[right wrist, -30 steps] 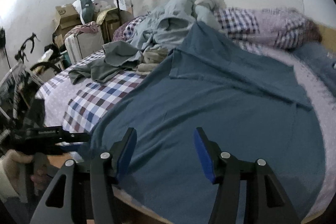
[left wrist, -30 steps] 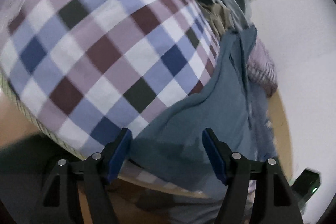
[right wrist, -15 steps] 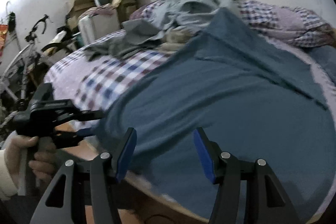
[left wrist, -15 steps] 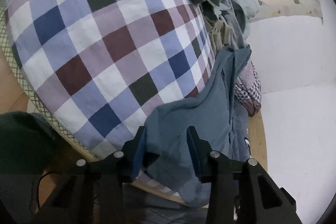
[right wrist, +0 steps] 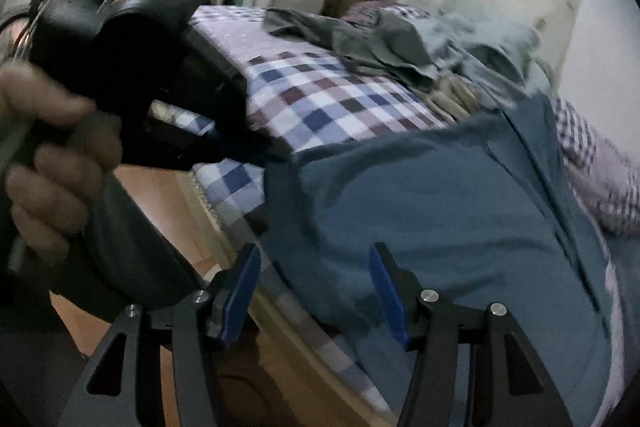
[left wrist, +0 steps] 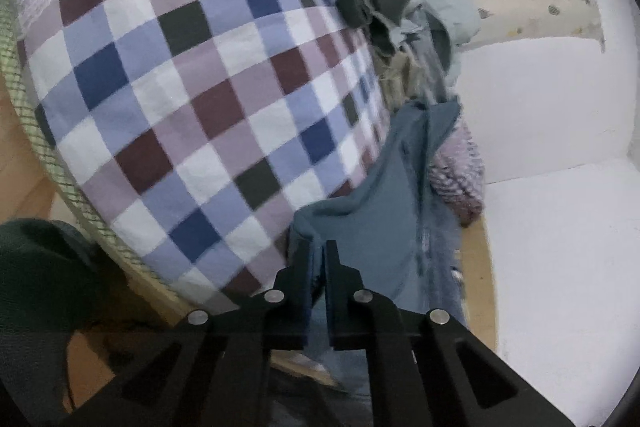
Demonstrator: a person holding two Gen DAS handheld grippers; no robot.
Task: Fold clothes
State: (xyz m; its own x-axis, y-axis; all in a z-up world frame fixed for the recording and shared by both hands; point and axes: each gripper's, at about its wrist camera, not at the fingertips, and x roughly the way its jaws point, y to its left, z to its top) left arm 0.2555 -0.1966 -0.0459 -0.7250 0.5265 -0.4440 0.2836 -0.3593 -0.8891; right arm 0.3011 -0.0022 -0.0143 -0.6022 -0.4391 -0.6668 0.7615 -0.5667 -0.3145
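Pinching a corner of the blue garment (left wrist: 384, 211), the left hand-held gripper (left wrist: 319, 263) has its jaws closed tight on the cloth at the bed's near edge. Person's left hand (right wrist: 52, 163) wraps the black handle, fingers curled, seen in the right wrist view. Right hand-held gripper (right wrist: 314, 291) angled down over the same garment (right wrist: 432, 211), jaws apart, pads not touching fabric. Garment spread flat on the checked bedsheet (left wrist: 192, 95). Crumpled clothes pile (right wrist: 384, 47) further back on the bed.

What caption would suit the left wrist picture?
Left gripper shut on the blue cotton garment at the edge of a checked purple, blue and white bedsheet.
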